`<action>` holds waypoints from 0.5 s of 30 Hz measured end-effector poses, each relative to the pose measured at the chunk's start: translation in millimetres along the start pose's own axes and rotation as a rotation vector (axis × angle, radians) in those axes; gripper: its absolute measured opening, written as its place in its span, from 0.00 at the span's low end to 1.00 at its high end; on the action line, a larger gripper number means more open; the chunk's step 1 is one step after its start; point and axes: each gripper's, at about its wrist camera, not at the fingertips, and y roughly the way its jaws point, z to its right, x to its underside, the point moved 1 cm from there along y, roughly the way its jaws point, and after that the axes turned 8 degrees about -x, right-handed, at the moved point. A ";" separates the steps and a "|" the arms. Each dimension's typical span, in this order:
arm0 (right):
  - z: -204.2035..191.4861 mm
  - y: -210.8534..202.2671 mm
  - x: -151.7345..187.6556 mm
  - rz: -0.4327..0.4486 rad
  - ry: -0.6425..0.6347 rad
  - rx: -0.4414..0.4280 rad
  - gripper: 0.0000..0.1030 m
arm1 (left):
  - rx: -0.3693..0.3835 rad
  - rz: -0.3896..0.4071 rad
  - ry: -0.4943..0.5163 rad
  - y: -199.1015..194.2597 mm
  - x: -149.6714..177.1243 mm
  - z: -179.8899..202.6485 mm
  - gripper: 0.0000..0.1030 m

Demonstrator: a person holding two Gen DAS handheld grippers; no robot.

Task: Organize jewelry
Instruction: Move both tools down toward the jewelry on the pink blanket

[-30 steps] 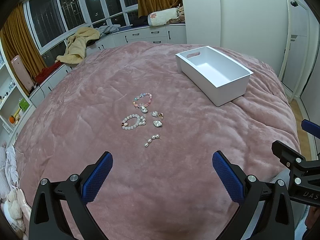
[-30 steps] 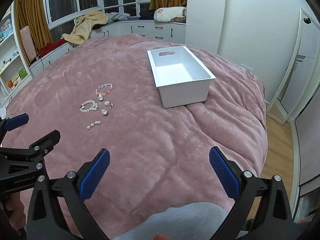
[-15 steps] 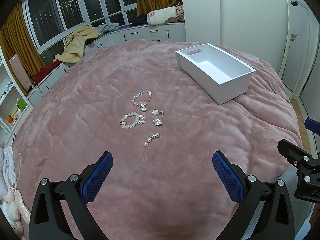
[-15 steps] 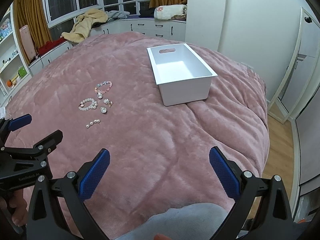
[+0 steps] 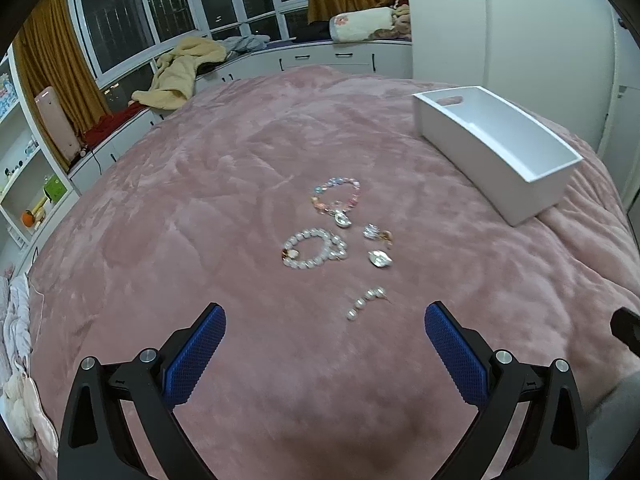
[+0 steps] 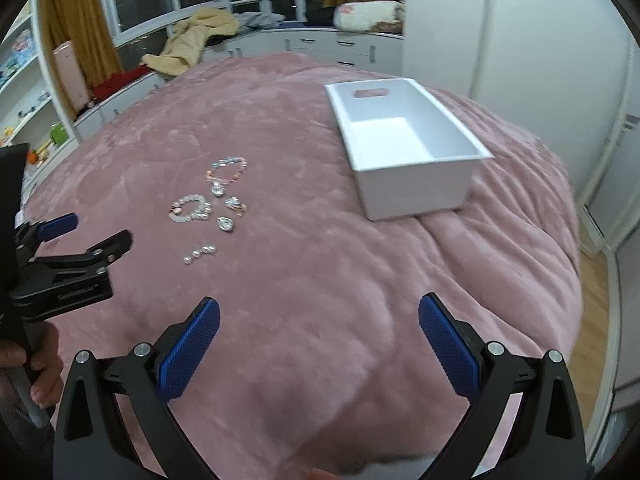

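Several jewelry pieces lie on a pink bedspread (image 5: 200, 200): a multicolour bead bracelet (image 5: 336, 196), a white pearl bracelet (image 5: 312, 249), two silver charms (image 5: 380, 258), and a short pearl string (image 5: 365, 303). An empty white box (image 5: 496, 148) stands to their right, also in the right wrist view (image 6: 404, 148). My left gripper (image 5: 325, 348) is open and empty, just short of the pearl string. My right gripper (image 6: 318, 344) is open and empty over bare bedspread, nearer than the box; the jewelry (image 6: 208, 208) lies to its far left.
The left gripper's body (image 6: 68, 268) and the hand holding it show at the left of the right wrist view. Behind the bed are a window bench with clothes (image 5: 188, 68), white shelves (image 5: 28, 184) at left and a wardrobe (image 5: 500, 20) at right.
Both grippers have moved forward toward the jewelry and the box, which appear larger and closer. Both stay open and empty. Nothing on the bed has moved.
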 end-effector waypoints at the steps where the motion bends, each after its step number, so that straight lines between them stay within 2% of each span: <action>1: -1.3 5.5 -1.8 -0.005 -0.003 -0.012 0.96 | -0.004 -0.002 0.001 7.3 -2.3 -0.5 0.98; 6: -9.0 49.2 -18.0 -0.030 -0.013 -0.100 0.95 | -0.005 -0.027 -0.008 53.8 -10.0 -0.1 0.98; 10: -23.0 90.9 -32.9 -0.063 -0.063 -0.107 0.95 | -0.021 -0.051 0.002 95.1 -10.9 0.6 0.98; 15: -37.8 130.0 -39.2 -0.097 -0.100 -0.160 0.95 | -0.022 -0.071 -0.026 136.6 -10.1 -6.4 0.98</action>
